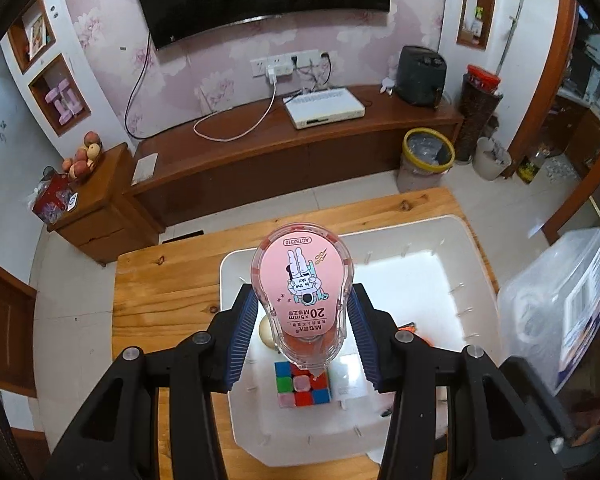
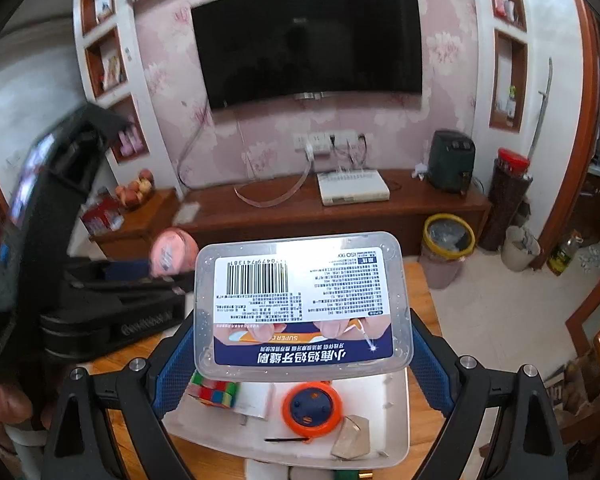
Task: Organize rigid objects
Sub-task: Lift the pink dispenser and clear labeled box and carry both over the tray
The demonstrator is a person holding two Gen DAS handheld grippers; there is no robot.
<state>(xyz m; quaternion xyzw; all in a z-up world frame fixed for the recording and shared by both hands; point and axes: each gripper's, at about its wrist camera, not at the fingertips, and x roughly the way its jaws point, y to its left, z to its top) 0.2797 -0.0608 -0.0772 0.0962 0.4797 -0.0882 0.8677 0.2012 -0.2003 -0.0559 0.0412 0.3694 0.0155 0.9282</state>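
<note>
My left gripper (image 1: 302,328) is shut on a pink correction tape dispenser (image 1: 302,292) and holds it above the white tray (image 1: 420,280). A colour cube (image 1: 302,386) lies in the tray below it. My right gripper (image 2: 300,344) is shut on a clear plastic box (image 2: 302,304) with a barcode label, held above the tray (image 2: 396,420). In the right wrist view the left gripper (image 2: 100,292) with the pink dispenser (image 2: 172,254) is at the left. The clear box also shows in the left wrist view (image 1: 556,312) at the right.
The tray sits on a wooden table (image 1: 172,280). In it lie the colour cube (image 2: 214,392), an orange round tape measure (image 2: 312,408), a beige stone-like piece (image 2: 352,438) and a white card (image 2: 256,400). A TV cabinet (image 1: 300,148) and a yellow-rimmed bin (image 1: 426,160) stand beyond.
</note>
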